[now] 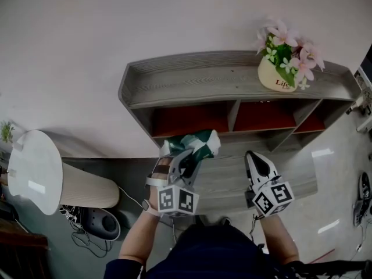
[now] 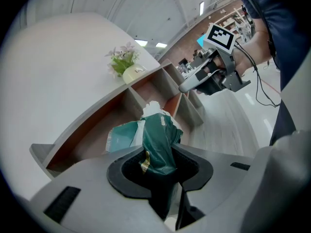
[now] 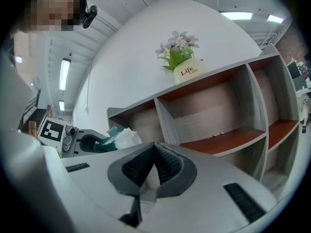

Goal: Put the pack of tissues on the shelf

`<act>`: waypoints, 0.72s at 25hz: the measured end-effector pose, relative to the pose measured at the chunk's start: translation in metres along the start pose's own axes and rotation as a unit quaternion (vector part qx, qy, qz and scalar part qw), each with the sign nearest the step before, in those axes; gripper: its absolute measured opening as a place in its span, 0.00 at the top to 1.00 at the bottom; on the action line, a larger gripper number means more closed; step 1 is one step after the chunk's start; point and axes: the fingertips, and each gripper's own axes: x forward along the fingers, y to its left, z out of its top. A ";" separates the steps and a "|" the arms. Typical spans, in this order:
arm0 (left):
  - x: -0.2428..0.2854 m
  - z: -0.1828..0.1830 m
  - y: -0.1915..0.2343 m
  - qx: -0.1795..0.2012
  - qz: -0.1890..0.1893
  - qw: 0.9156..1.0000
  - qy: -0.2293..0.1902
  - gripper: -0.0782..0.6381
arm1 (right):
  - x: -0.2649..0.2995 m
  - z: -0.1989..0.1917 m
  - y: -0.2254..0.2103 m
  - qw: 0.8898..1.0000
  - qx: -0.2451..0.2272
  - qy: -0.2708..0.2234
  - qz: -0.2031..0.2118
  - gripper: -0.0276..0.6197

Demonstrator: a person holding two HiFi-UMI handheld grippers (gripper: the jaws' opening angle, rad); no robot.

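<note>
Grey shelf (image 1: 192,86) lines the white wall. Left tool (image 1: 187,163) is clamped on the pack of tissues (image 1: 196,143), which is held up just before the shelf's left compartment. Right tool (image 1: 256,163) is closed and empty alongside.

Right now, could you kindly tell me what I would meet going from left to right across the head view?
Round table → left gripper, shut on the tissues → right gripper, shut and empty.

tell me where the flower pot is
In the head view the flower pot stands on top of the shelf, toward its right end, above the right compartments.
</note>
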 end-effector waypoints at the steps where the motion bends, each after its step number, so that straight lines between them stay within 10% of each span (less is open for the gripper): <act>1: 0.003 0.000 0.002 0.000 -0.001 1.000 -0.002 0.72 | 0.000 0.001 -0.001 1.000 -0.002 0.000 -0.001 0.95; 18: 0.061 -0.016 0.048 0.005 -0.004 1.000 -0.015 0.71 | 0.005 0.001 -0.010 1.000 -0.003 0.007 -0.024 0.95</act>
